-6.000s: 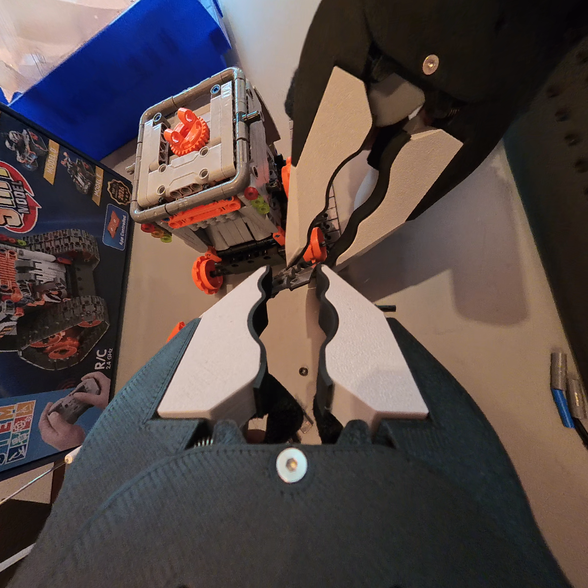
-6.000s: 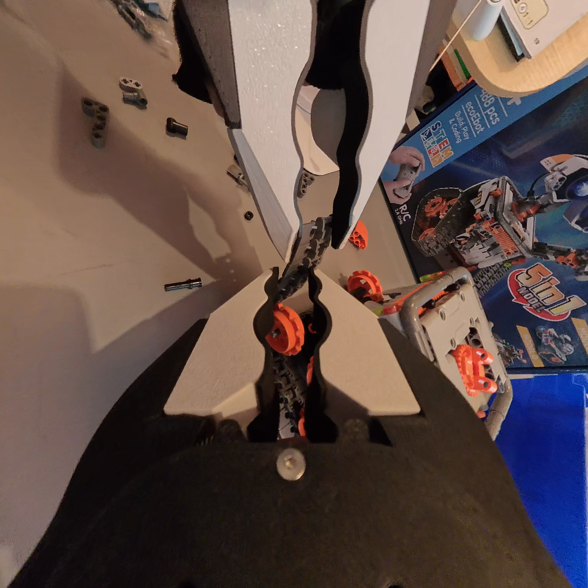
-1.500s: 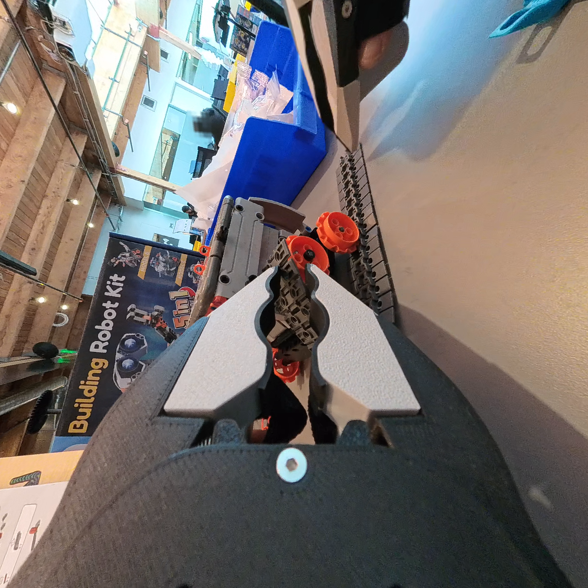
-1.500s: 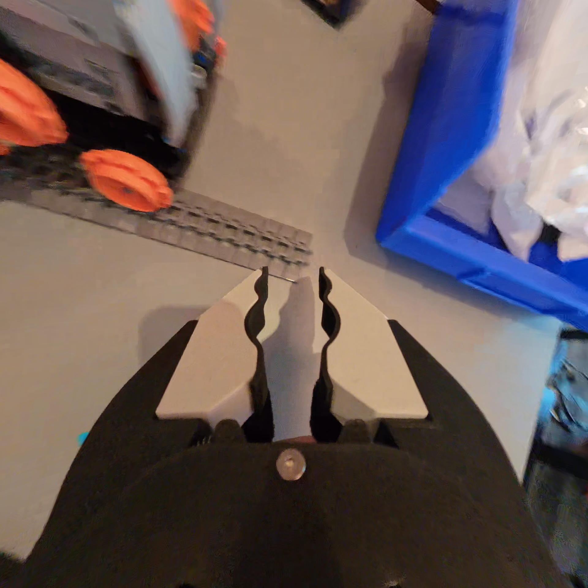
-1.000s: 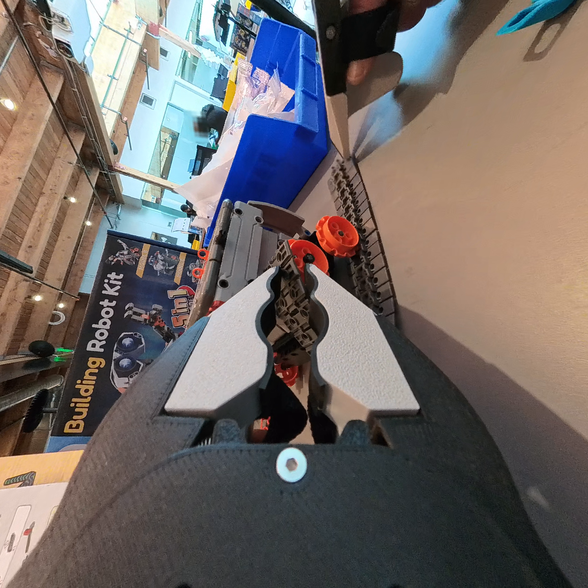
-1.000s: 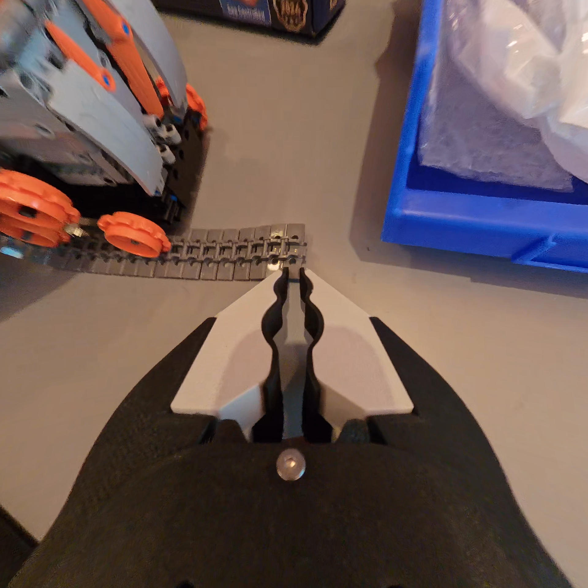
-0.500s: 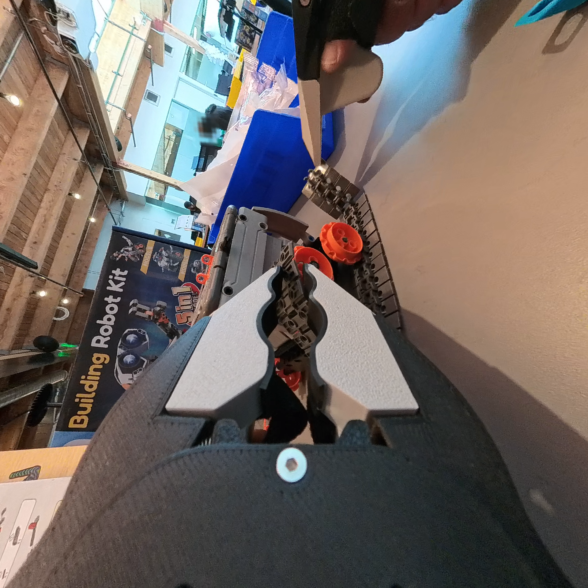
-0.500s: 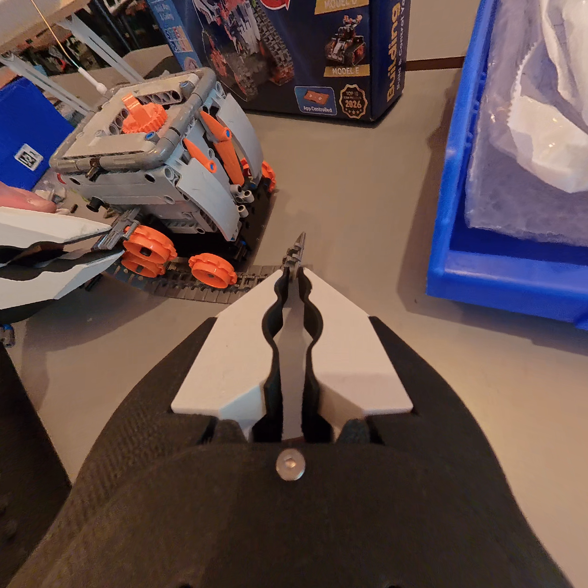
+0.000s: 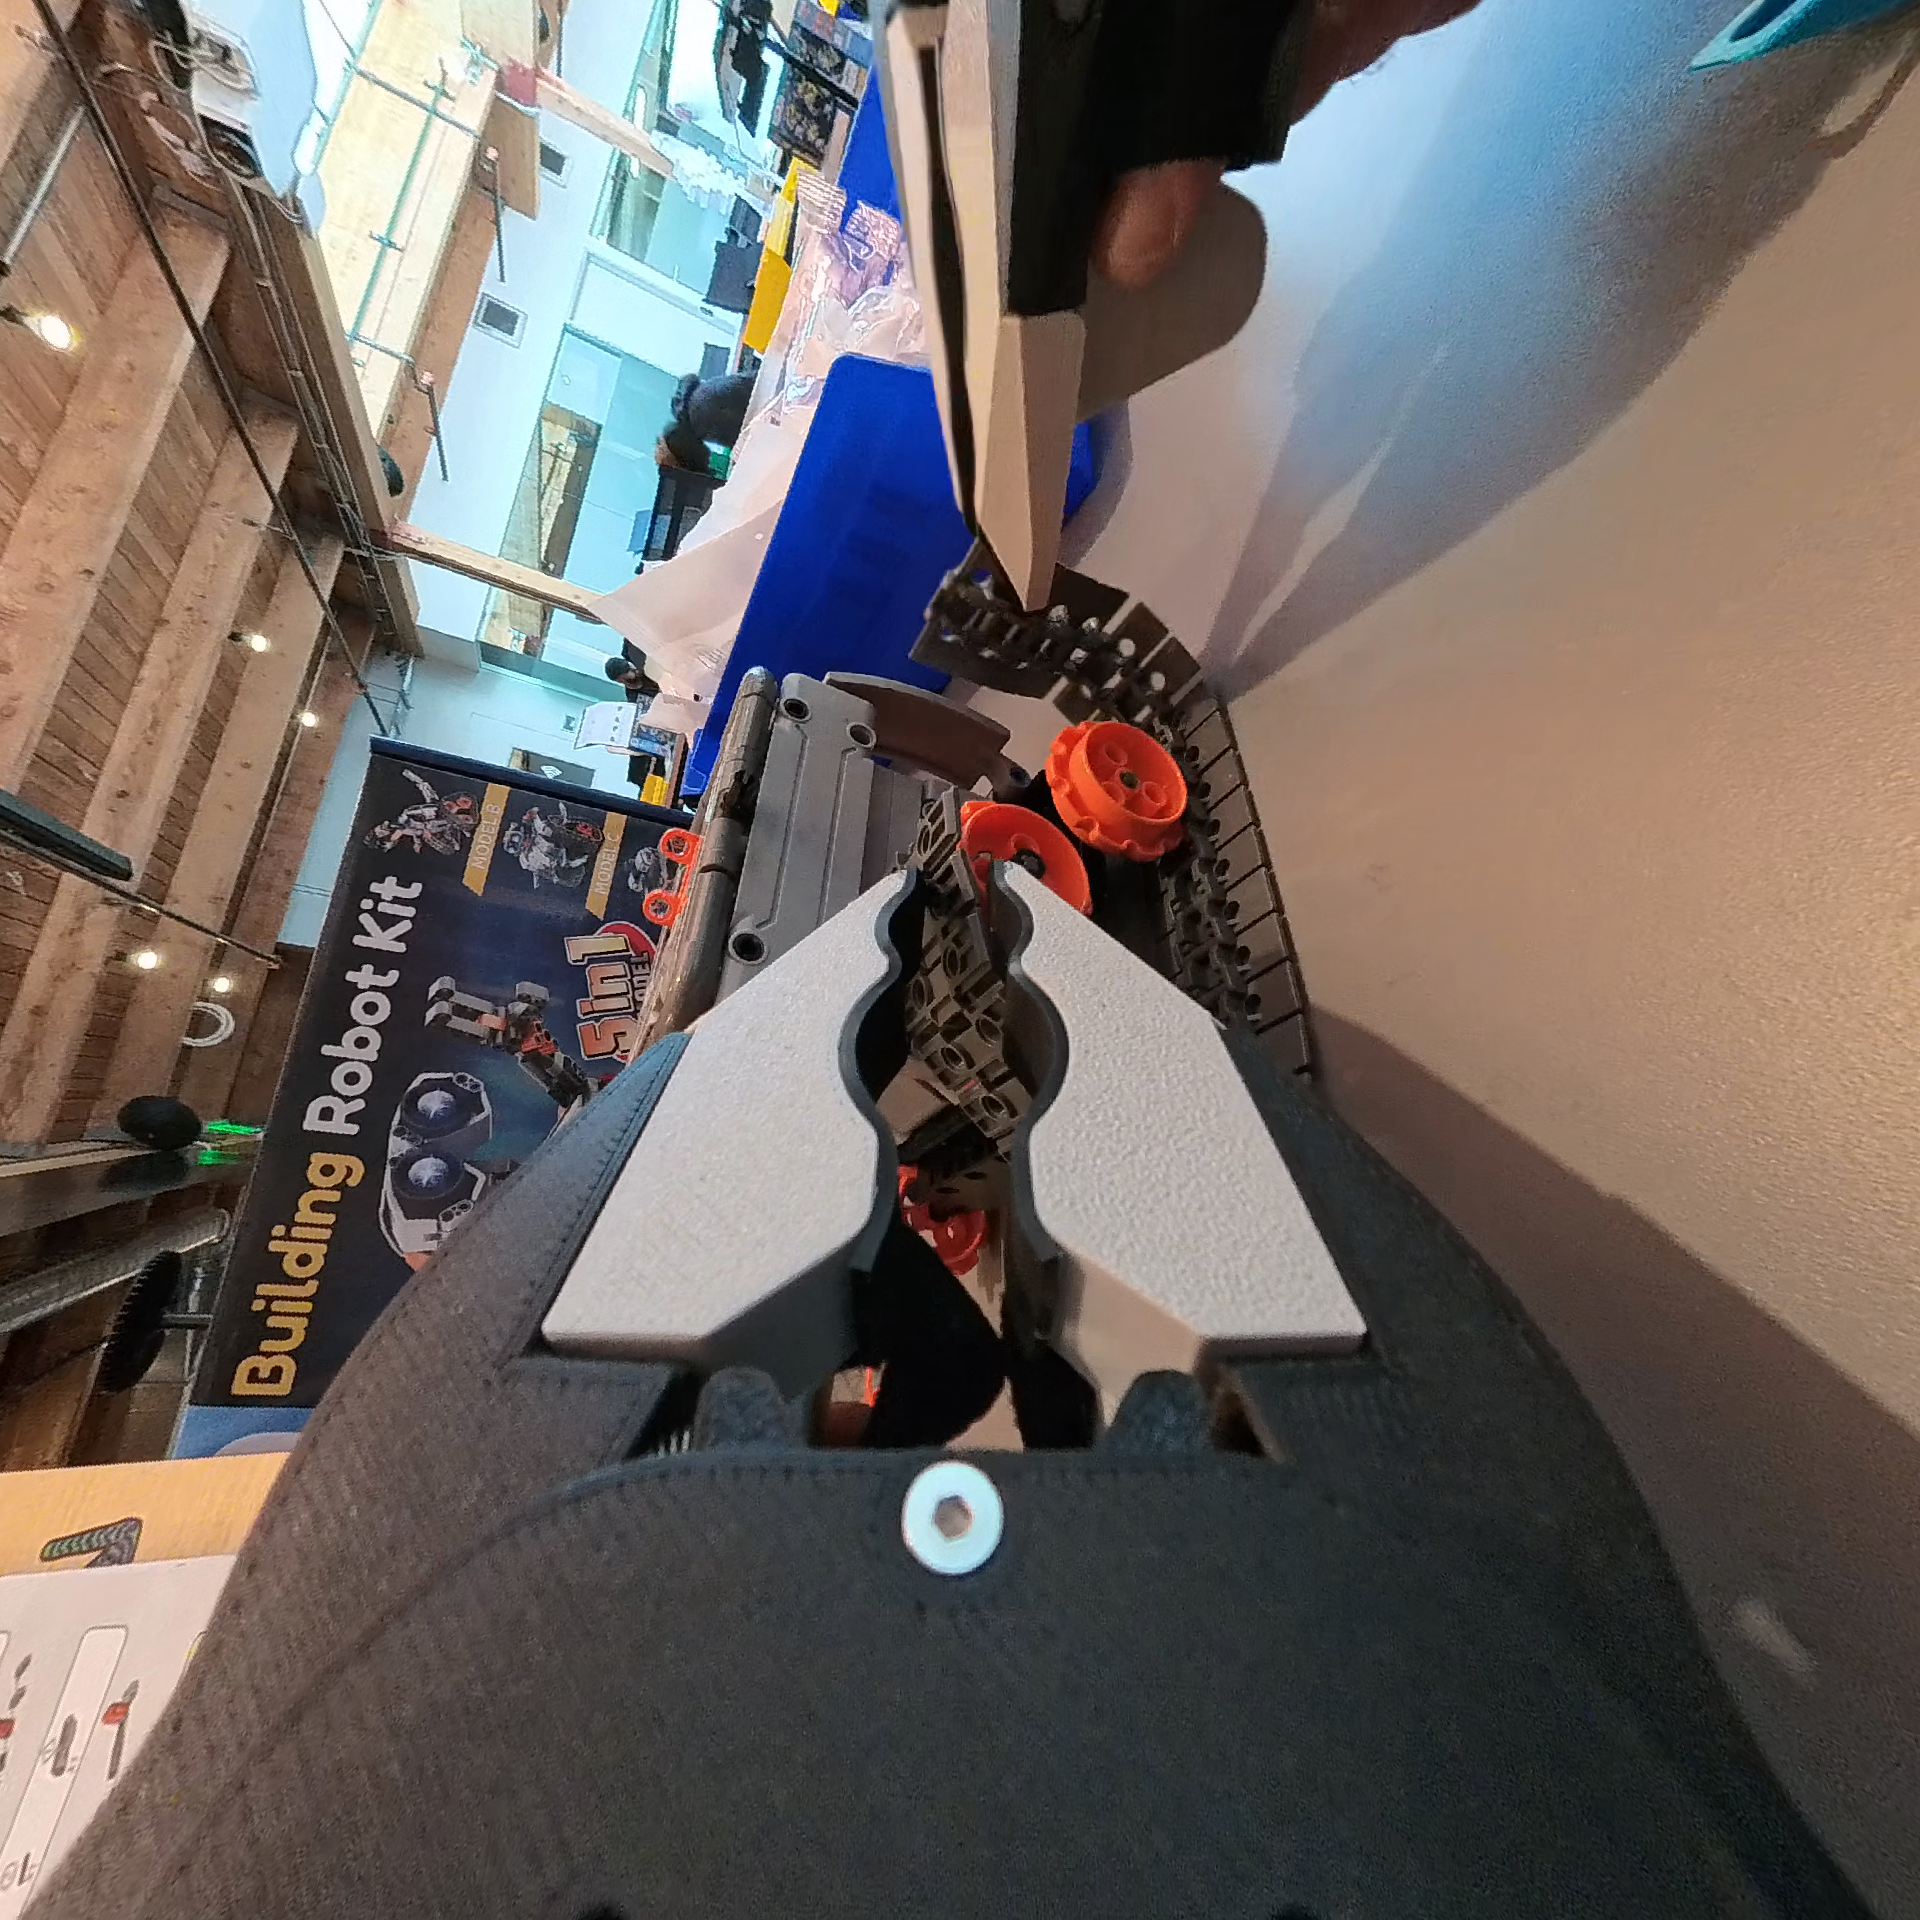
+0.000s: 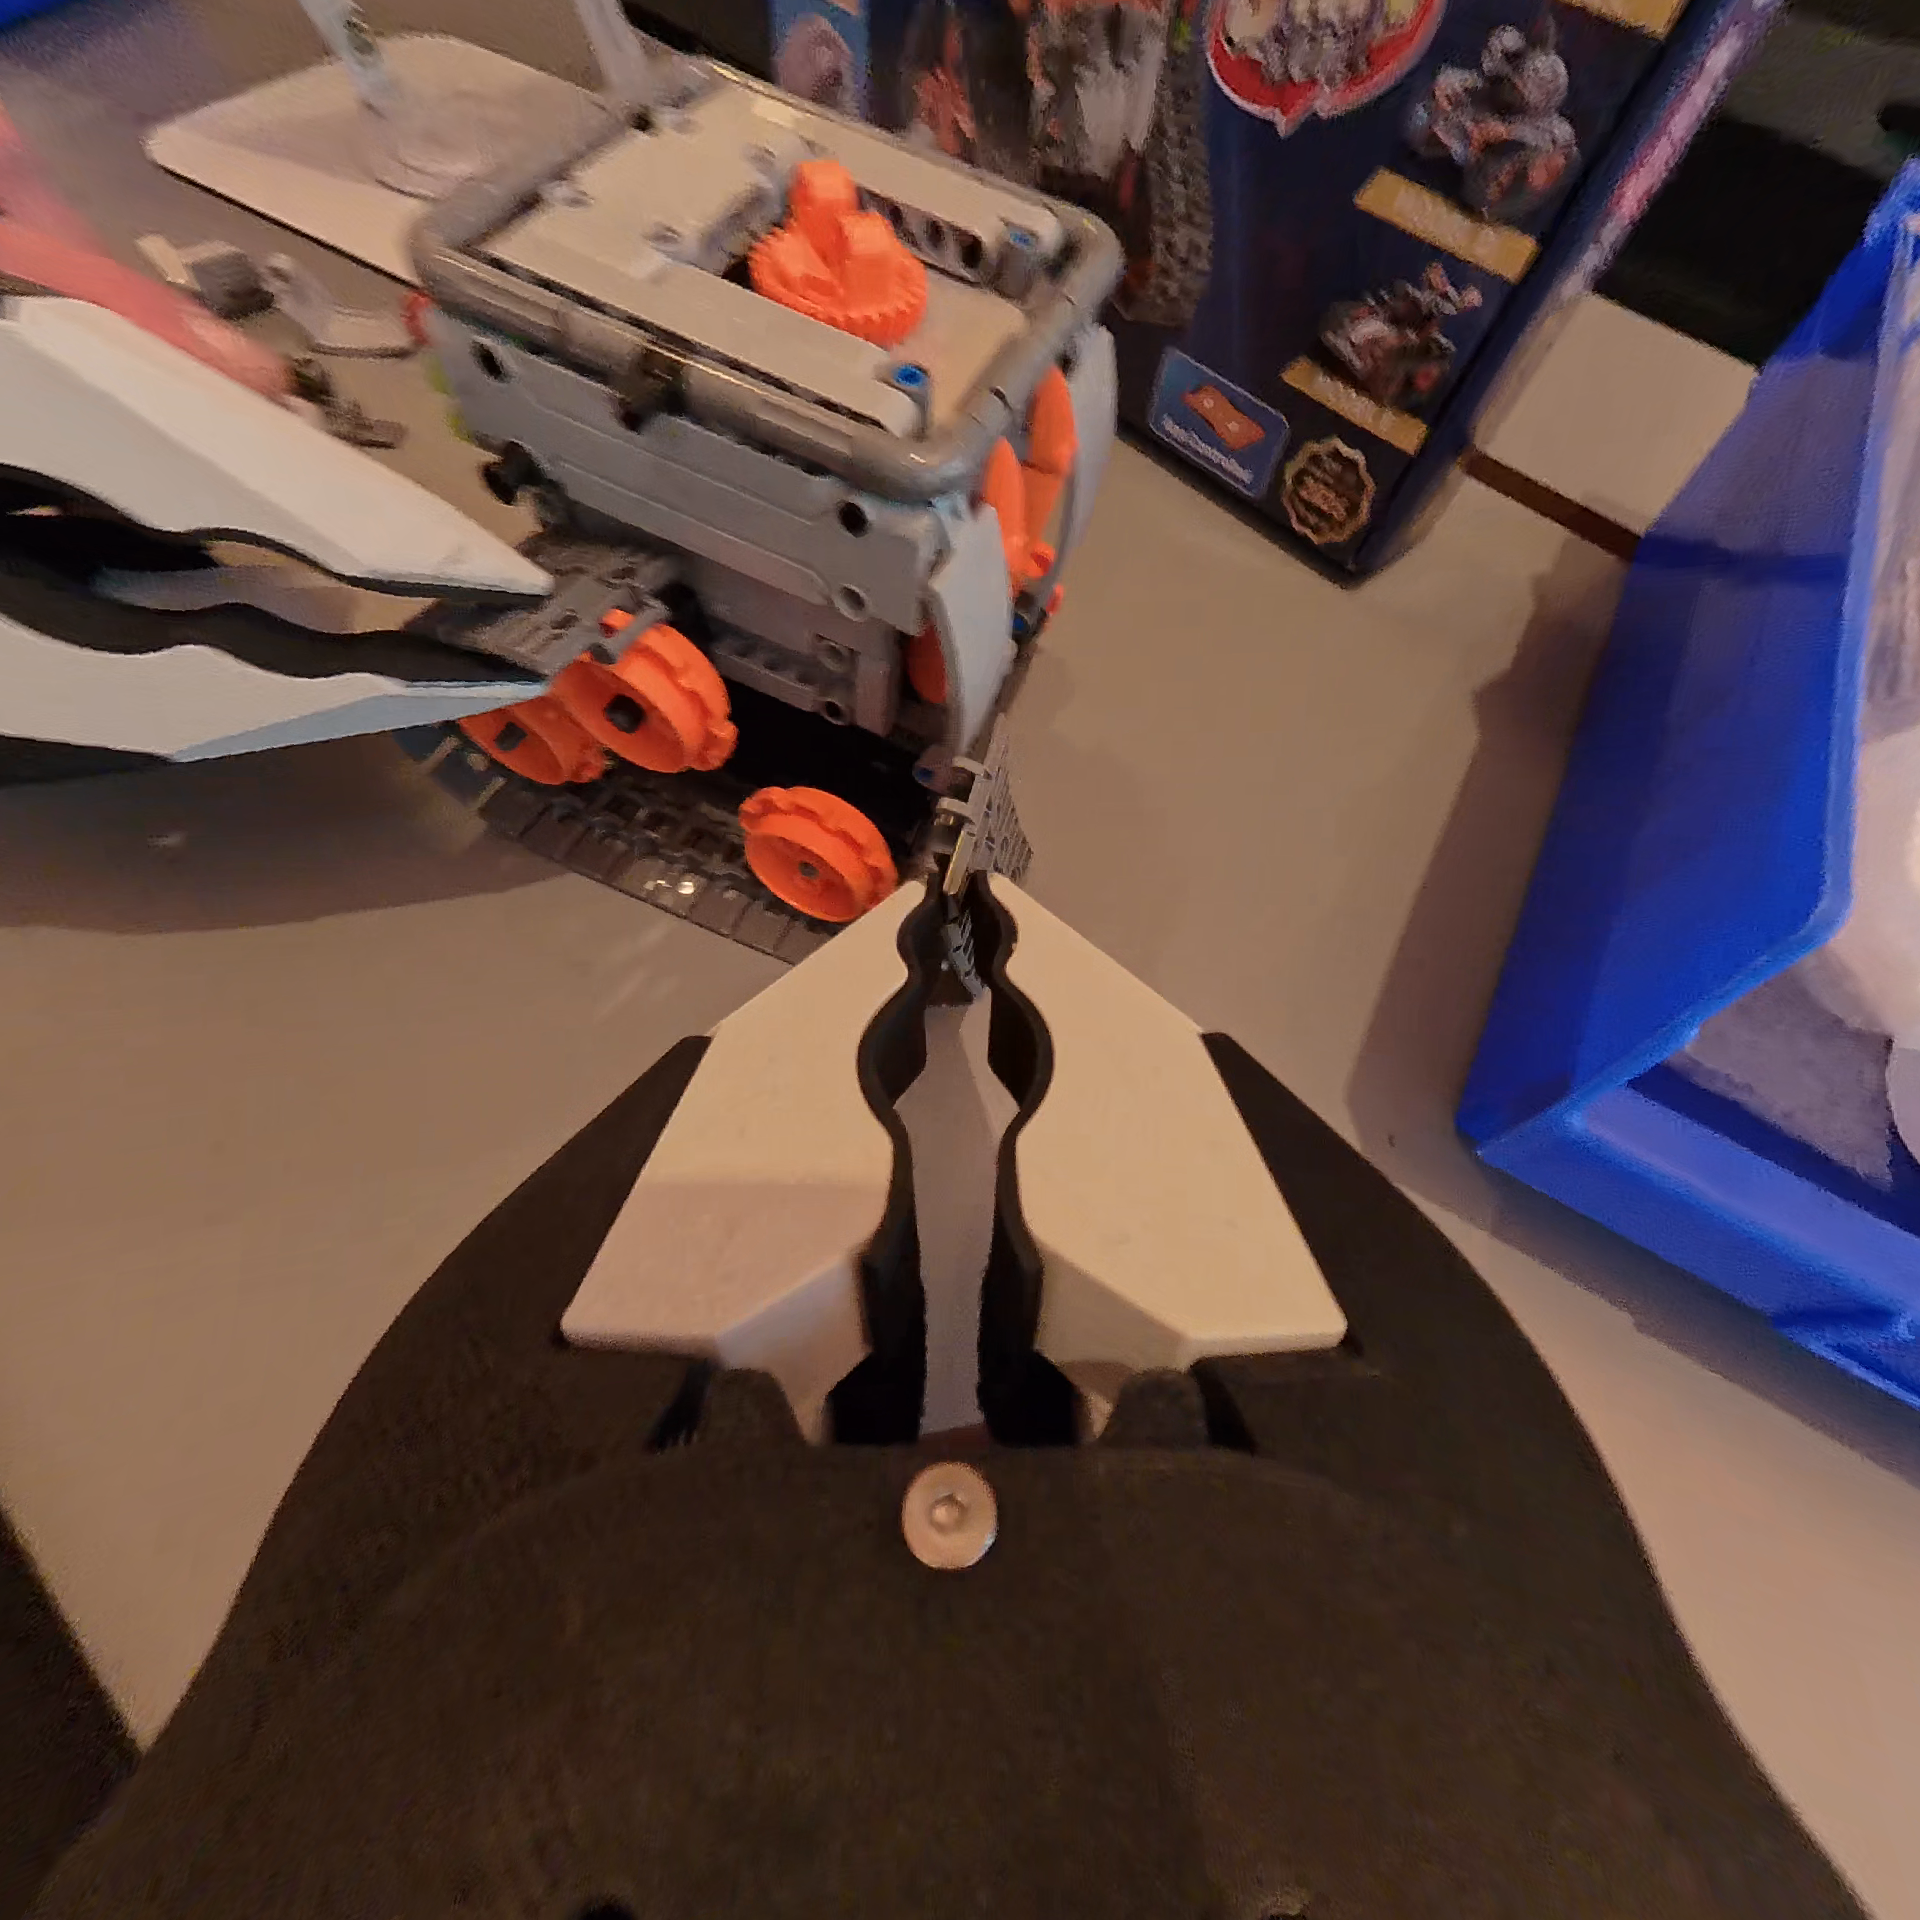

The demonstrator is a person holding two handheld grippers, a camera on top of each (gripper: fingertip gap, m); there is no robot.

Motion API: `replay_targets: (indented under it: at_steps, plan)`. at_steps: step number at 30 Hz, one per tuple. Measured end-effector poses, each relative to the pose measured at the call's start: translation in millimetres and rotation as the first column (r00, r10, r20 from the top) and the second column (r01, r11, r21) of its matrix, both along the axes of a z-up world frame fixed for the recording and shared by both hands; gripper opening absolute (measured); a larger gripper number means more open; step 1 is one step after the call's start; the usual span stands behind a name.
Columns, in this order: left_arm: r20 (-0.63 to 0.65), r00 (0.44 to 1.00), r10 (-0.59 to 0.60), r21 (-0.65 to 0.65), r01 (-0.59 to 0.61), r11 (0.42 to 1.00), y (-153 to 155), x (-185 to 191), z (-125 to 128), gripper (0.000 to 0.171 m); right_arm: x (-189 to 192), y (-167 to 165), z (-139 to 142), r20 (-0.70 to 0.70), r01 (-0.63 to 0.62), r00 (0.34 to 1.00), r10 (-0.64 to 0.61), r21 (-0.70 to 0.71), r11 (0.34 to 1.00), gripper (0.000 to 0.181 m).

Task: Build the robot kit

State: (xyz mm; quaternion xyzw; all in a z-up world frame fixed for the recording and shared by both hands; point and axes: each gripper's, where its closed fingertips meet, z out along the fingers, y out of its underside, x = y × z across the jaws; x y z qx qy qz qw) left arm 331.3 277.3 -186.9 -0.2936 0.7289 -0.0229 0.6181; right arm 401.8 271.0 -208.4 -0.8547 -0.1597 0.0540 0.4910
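On the tabletop (image 10: 260, 1091), beside the grey block-built vehicle (image 10: 748, 416), lay a dark grey linked track (image 10: 665, 862), running under the orange wheels (image 10: 821, 852) on the near side. One end of it was lifted off the surface and curled up by the vehicle's corner; the other end rose to the upper wheels. It looked like a chain of small plastic links: light, floppy along its length, stiff across, and probably prone to popping apart if tugged hard, so pinching a link across its flat faces near an end seemed the safest hold.

The right hand-held gripper (image 10: 961, 914) was clenched on the lifted free end, links pinched at its very tips; the left wrist view showed the same tips biting the track end (image 9: 997, 623). The left hand-held gripper (image 9: 961, 883) was closed around the other stretch of track (image 9: 956, 997), by an orange wheel (image 9: 1023, 852); from the right wrist view its fingers (image 10: 312, 540) reached in from the left, though blur hid how firm the grip was.

The vehicle had a grey frame, an orange gear (image 10: 836, 265) on top and orange side panels. Behind it stood a dark blue kit box (image 10: 1403, 260). A blue bin (image 10: 1662, 831) with clear plastic bags sat well apart to the right.
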Motion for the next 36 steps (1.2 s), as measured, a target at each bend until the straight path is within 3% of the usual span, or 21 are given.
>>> replay_targets:
  at_steps: [8,11,16,36]
  plan:
    - [0.003,1.000,-0.001,0.007,0.001,1.000,0,-2,1,0.010,-25,-9,8,0.030,-0.102,0.994,0.101,0.017,0.995,0.003]
    - [0.004,1.000,-0.002,0.009,0.002,1.000,0,-3,1,0.010,-34,-10,10,0.103,-0.145,0.985,0.141,0.040,0.989,0.003]
    - [-0.006,1.000,-0.008,0.017,0.008,1.000,0,-4,1,0.010,-40,-8,10,0.249,-0.159,0.958,0.142,0.052,0.986,0.003]
    - [-0.016,0.999,0.032,0.071,-0.031,0.997,0,-2,4,0.009,-54,4,15,0.389,-0.167,0.911,0.139,0.039,0.985,0.002]
